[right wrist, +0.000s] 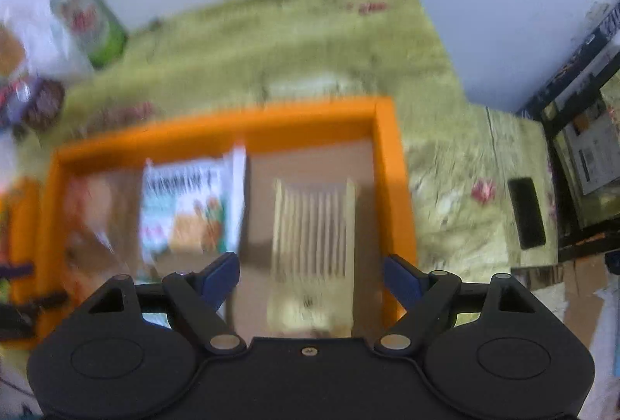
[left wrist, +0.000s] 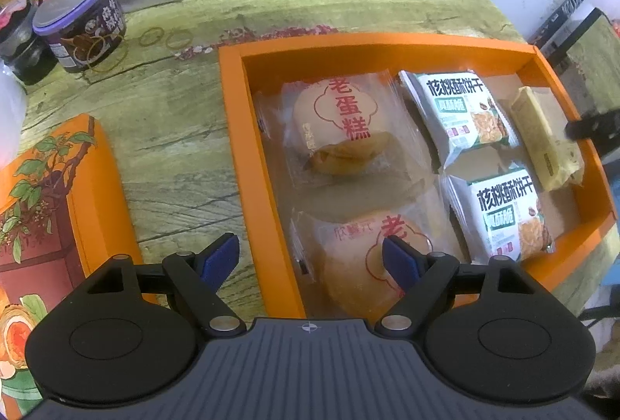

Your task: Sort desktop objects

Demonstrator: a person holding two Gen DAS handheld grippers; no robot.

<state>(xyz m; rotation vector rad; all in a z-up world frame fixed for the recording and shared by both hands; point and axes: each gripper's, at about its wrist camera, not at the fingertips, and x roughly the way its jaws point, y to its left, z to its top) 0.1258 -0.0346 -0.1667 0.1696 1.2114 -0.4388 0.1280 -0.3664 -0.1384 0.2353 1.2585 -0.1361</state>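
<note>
Snacks packed into the orange box, both my grippers empty.

My left gripper (left wrist: pixel 310 259) hangs open over the box (left wrist: pixel 232 133) near-left wall; my right gripper (right wrist: pixel 310 274), spread too, clears the beige bar (right wrist: pixel 314 226) along the right wall, keeping like packets together.

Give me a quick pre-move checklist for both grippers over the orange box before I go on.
1. Left gripper open, nothing between its fingers: ok.
2. Right gripper open, nothing pinched: ok.
3. Orange box upright on the table, open side up: ok.
4. Two cake packs, two biscuit packs and the yellow bar lie inside the box: ok.
5. Right wrist view sharp enough to aim: not ok, blurred.
6. Box lid clear of the box, to its left: ok.
</note>
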